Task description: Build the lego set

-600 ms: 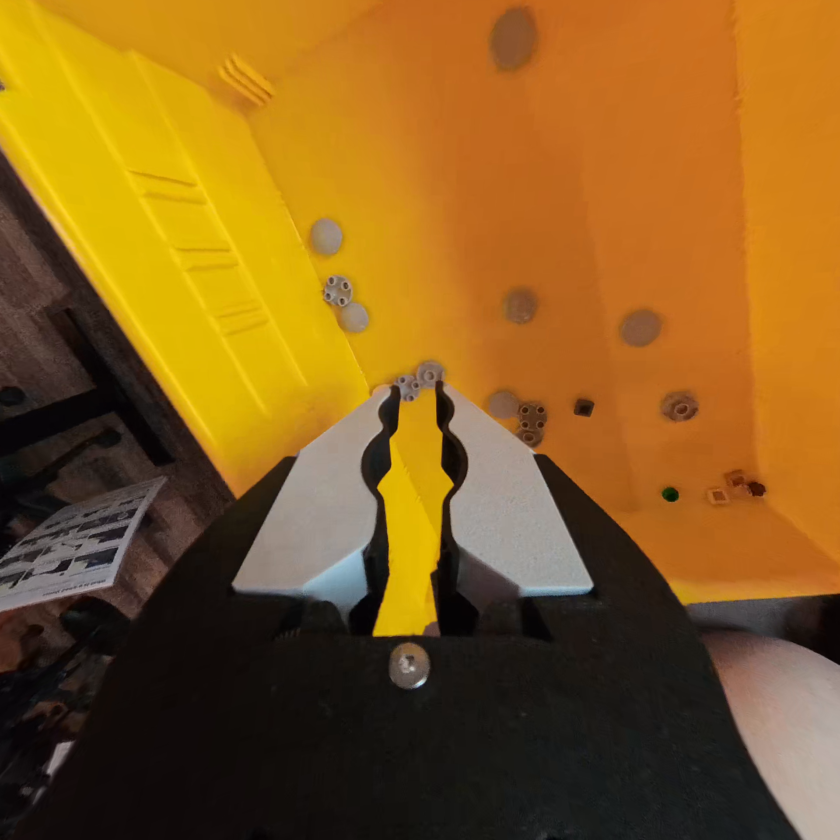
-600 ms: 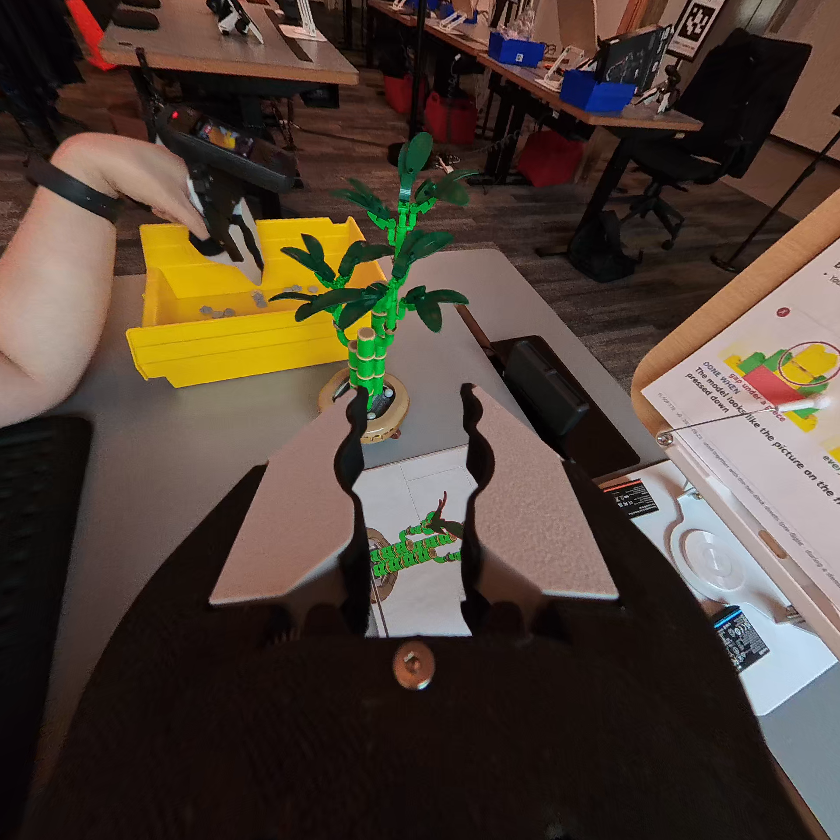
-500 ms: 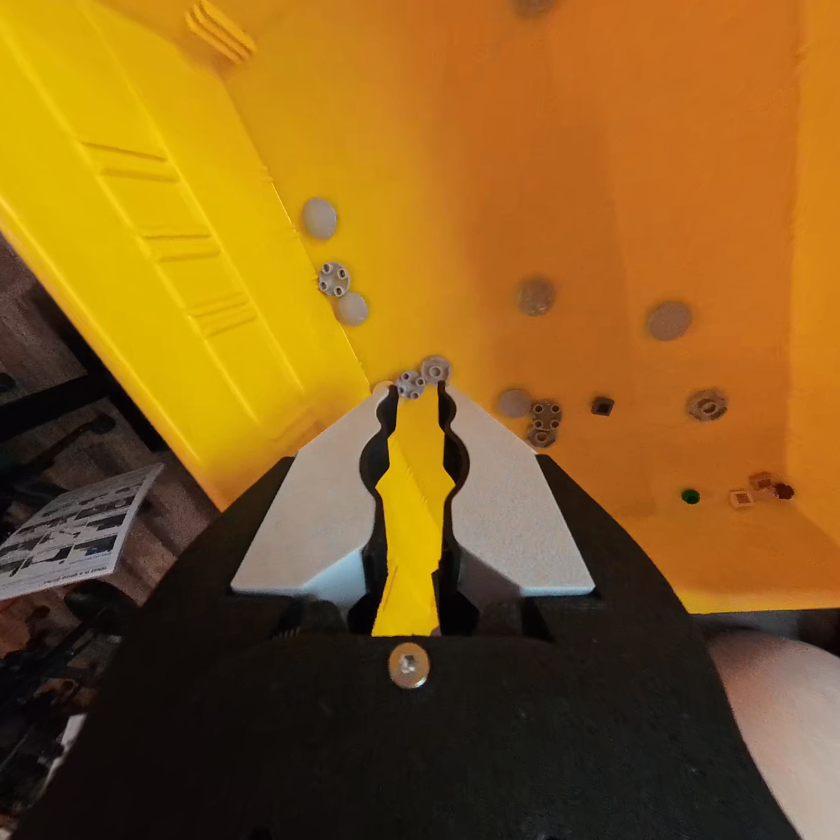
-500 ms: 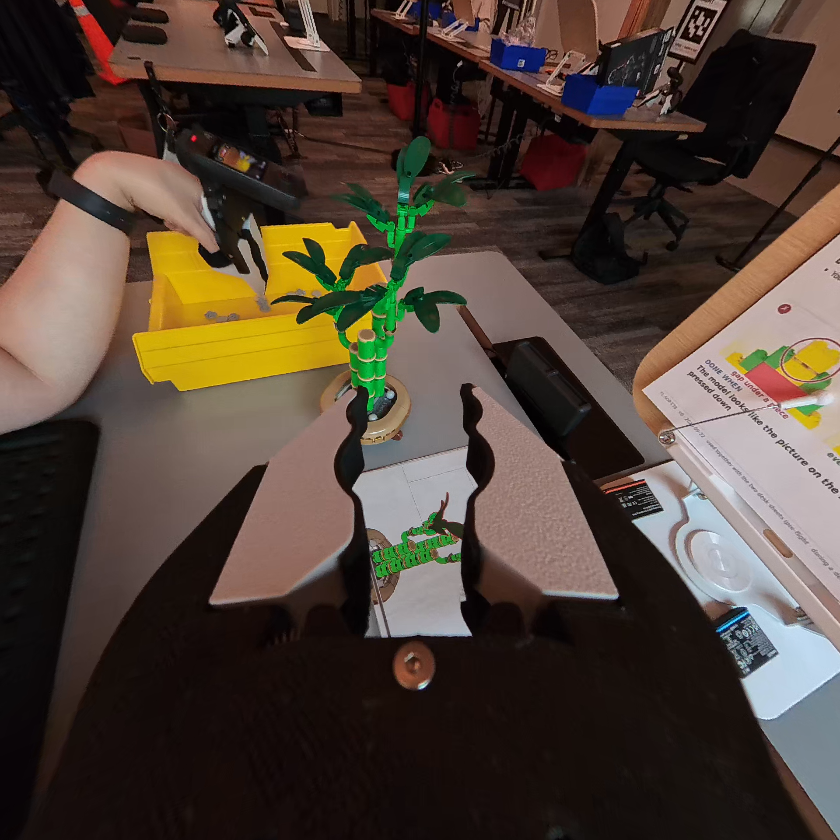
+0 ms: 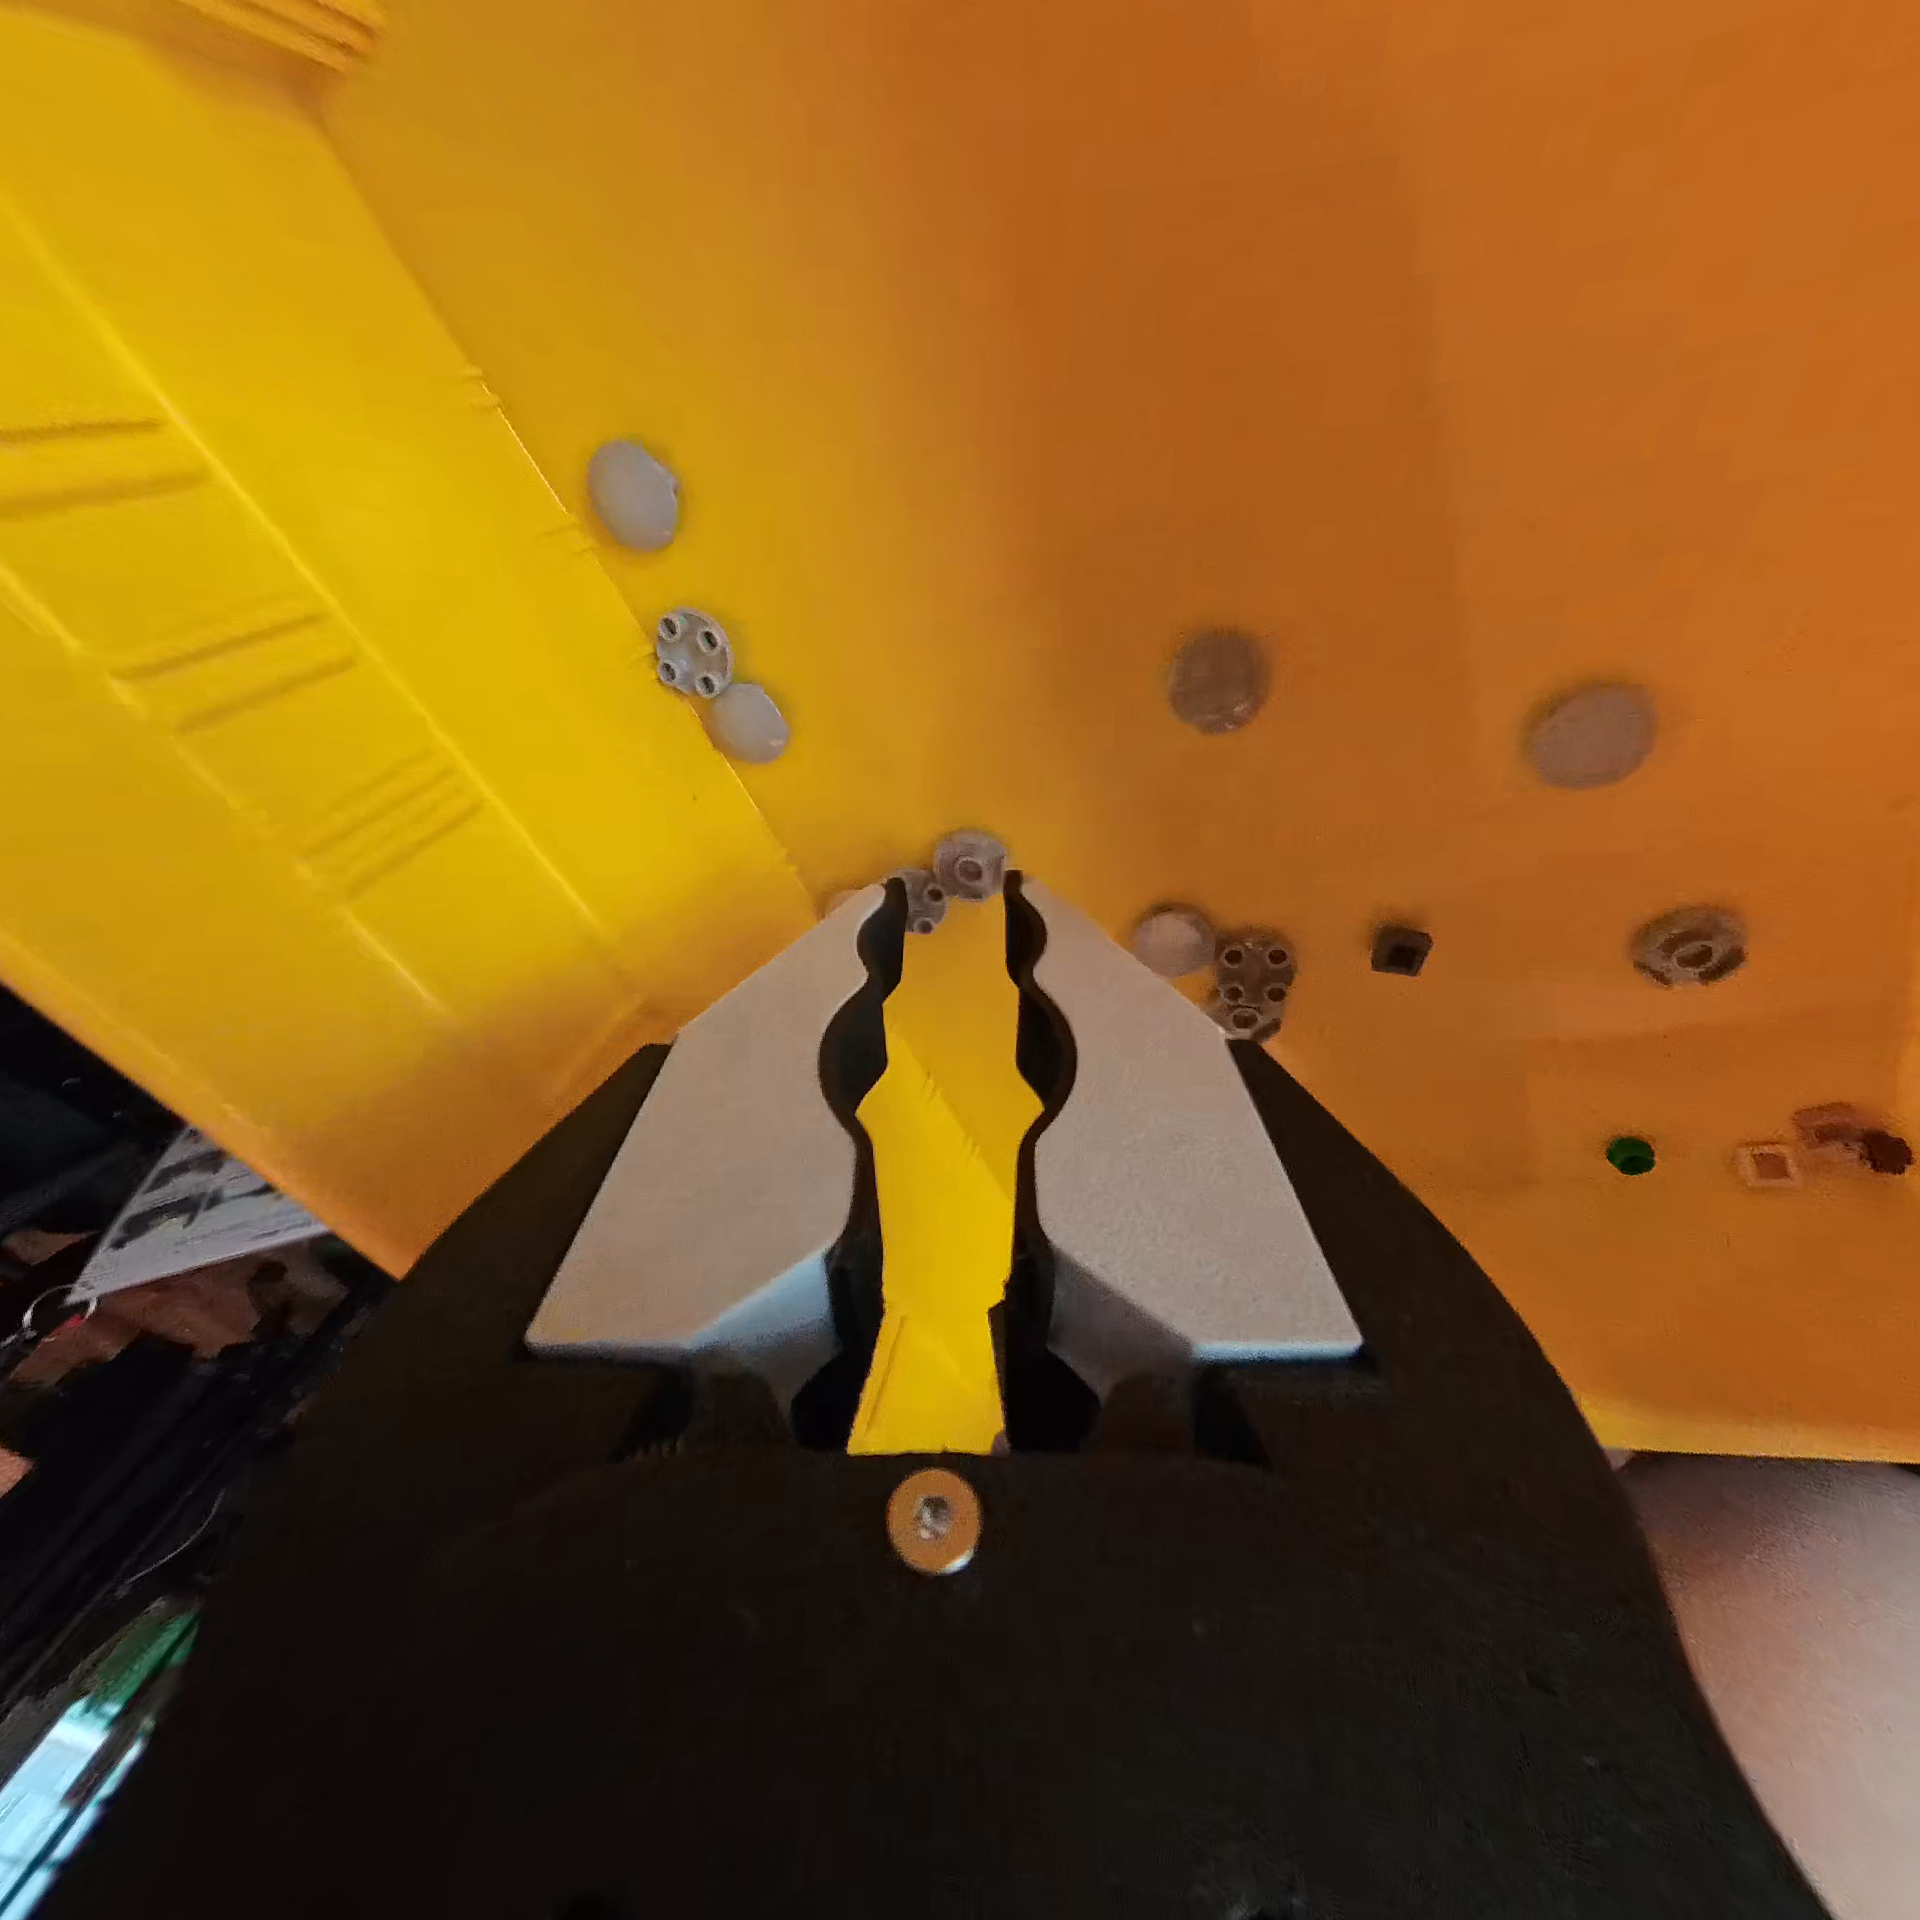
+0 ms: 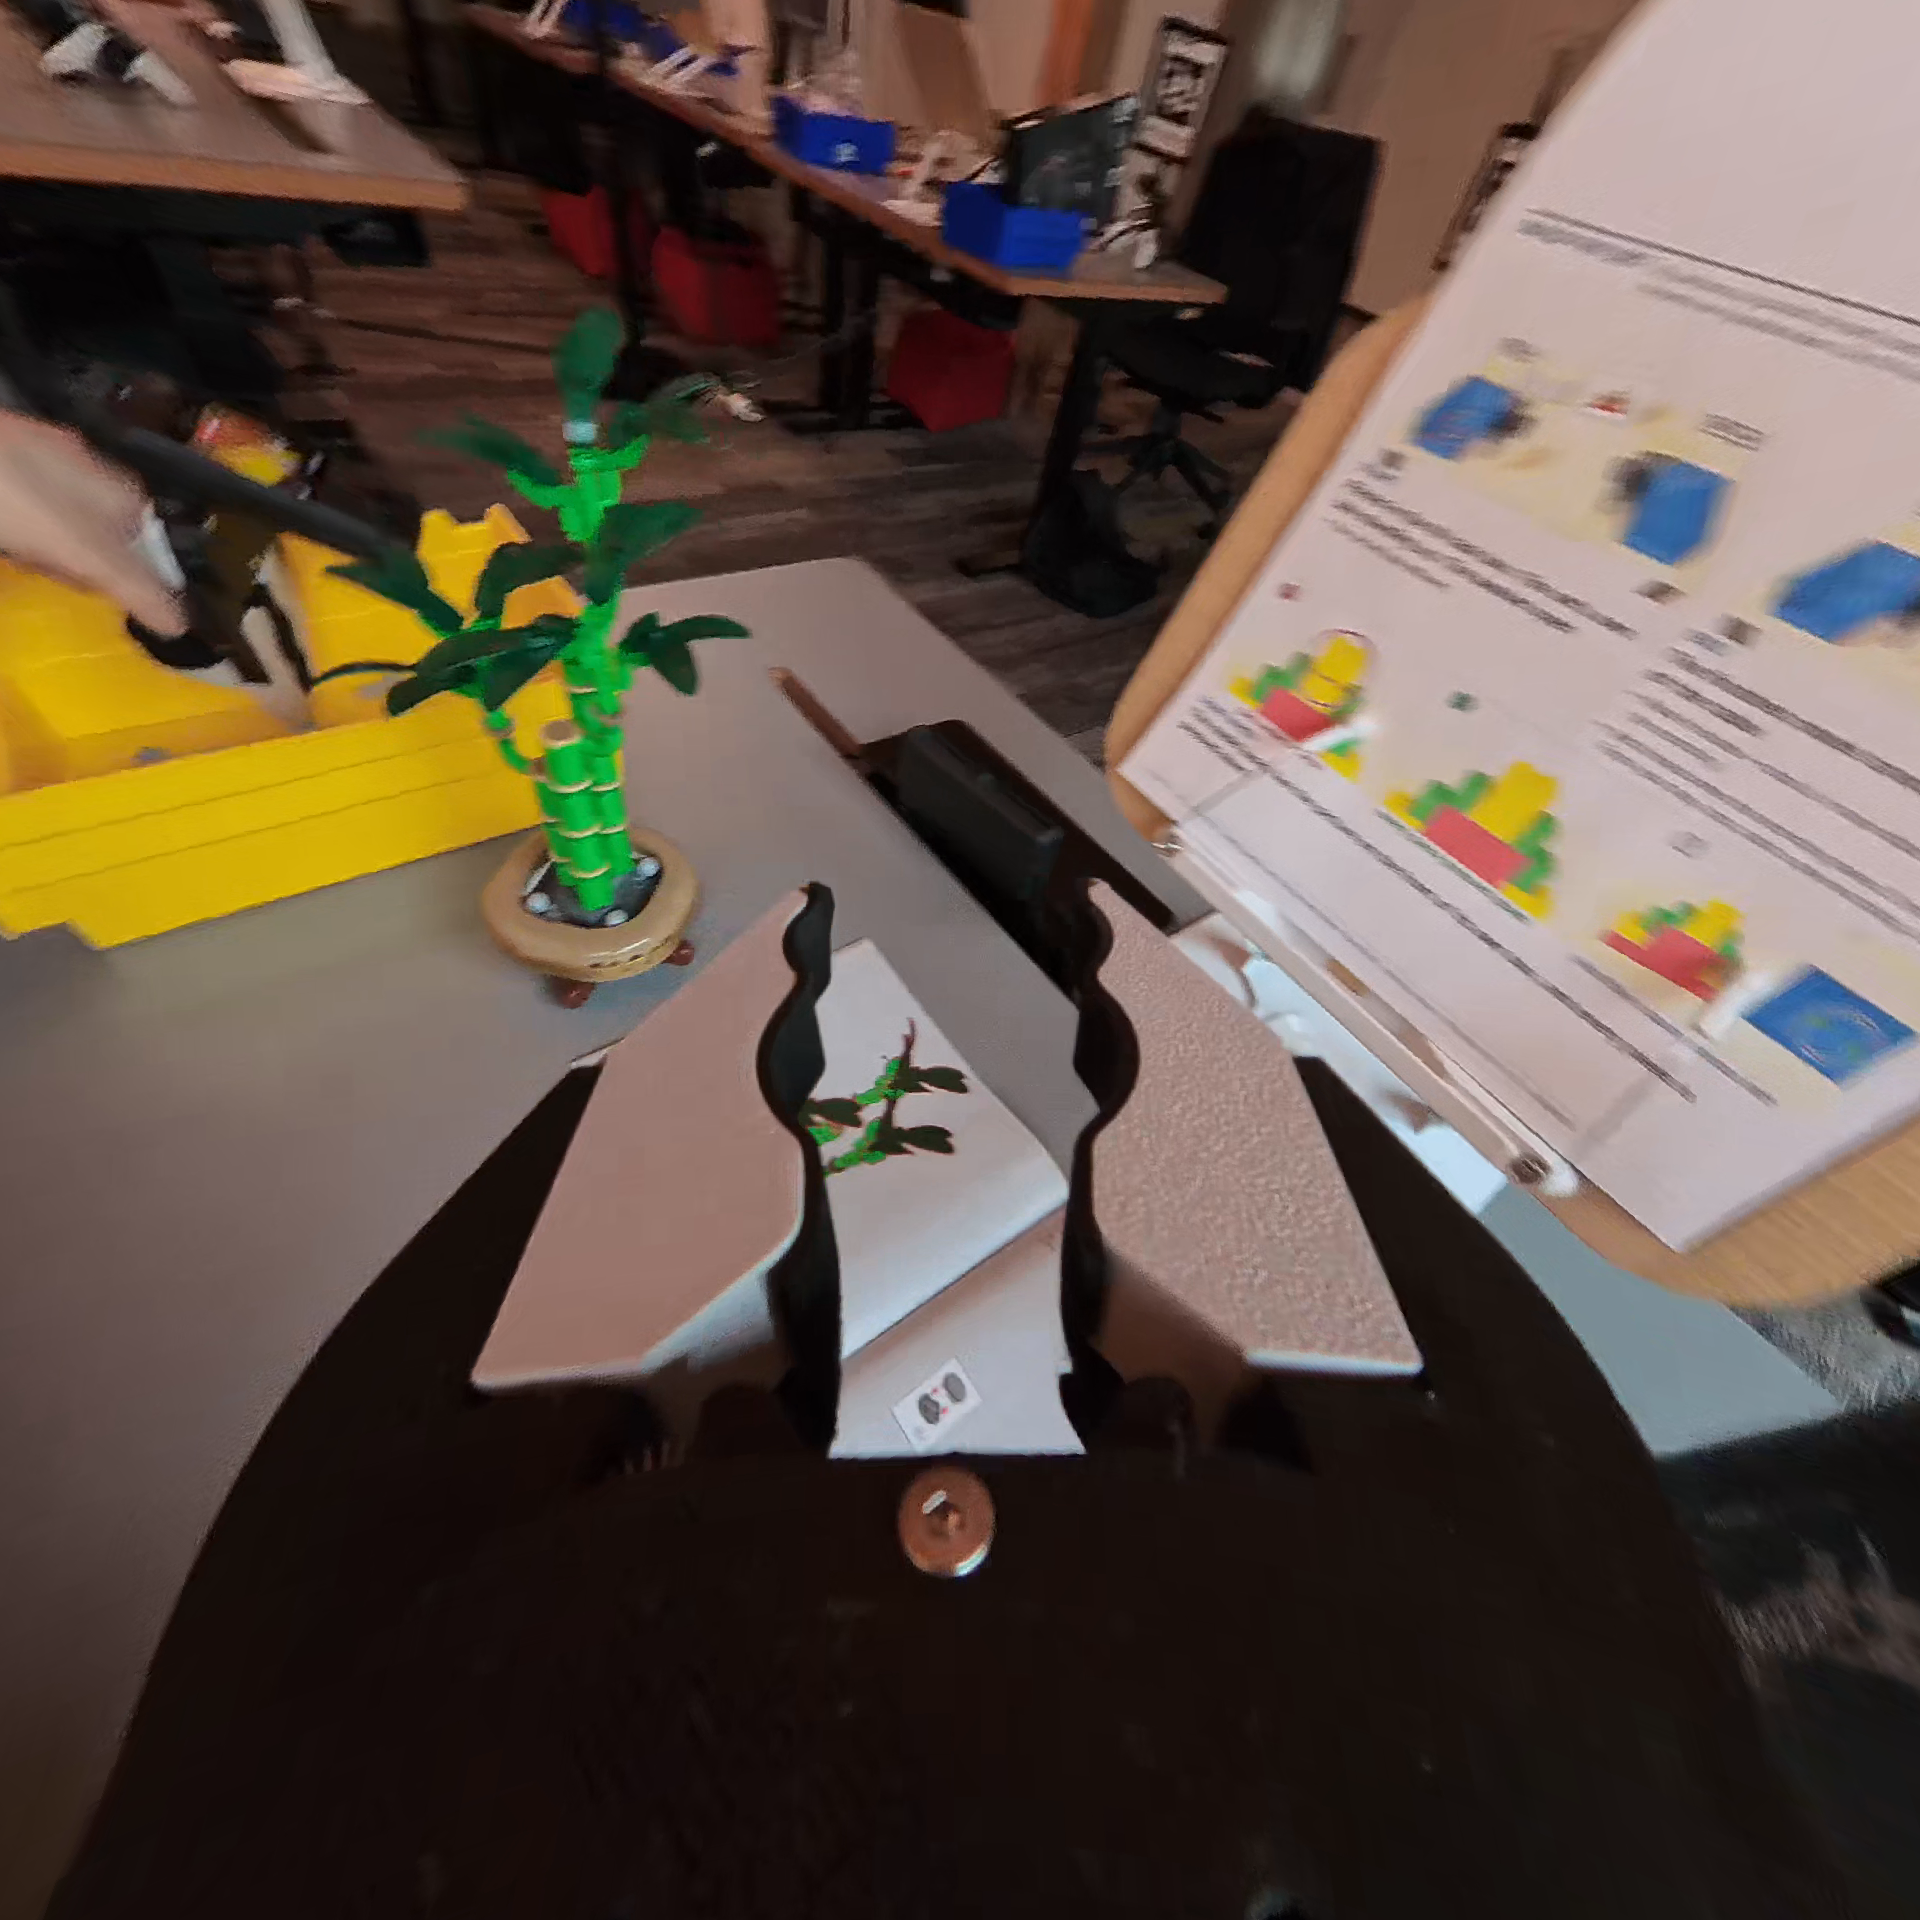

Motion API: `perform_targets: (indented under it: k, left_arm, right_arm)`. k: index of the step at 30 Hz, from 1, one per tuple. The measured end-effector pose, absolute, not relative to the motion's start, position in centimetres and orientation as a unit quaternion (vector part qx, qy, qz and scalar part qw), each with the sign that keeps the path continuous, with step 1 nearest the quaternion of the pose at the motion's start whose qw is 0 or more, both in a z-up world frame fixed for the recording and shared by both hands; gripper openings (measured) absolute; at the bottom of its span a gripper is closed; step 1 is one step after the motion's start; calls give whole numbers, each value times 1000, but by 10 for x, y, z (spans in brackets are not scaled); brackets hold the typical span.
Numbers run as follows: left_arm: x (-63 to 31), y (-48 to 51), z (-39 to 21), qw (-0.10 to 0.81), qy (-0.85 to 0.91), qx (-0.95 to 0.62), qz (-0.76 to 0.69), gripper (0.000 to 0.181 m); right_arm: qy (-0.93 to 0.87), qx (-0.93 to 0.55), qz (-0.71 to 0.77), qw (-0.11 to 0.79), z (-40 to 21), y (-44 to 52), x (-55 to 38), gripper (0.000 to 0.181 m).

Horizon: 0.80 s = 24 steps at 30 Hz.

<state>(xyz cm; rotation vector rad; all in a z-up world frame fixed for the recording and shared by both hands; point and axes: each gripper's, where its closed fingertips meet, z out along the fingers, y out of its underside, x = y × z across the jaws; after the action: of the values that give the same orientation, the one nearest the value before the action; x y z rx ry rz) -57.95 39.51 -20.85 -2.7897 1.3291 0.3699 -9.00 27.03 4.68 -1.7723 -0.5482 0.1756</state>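
L claw (image 5: 951,883) at bin (image 5: 312,727) wall, R claw (image 6: 940,904) apart

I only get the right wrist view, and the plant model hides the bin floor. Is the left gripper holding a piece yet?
Observer: No. The left gripper is open and empty, its tips just short of two grey round pieces lying by the yellow bin wall.
Operator: Any green pieces in there?
Observer: One small green round piece, off to the right beside some tan bits.
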Motion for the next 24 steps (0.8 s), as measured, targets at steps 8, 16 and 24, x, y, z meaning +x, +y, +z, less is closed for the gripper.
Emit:
perform_targets:
  k: [8,16,24]
  left_arm:
    - [-576,397,-205,3,429,-888,167,15]
    - [-574,398,-211,-13,433,-882,187,14]
    - [-590,402,-203,-1,407,-891,199,16]
  right_arm:
    - [-132,-769,90,619,46,285,-42,45]
    - [-151,-781,66,602,36,295,-50,46]
    - [-163,-769,83,613,42,293,-60,45]
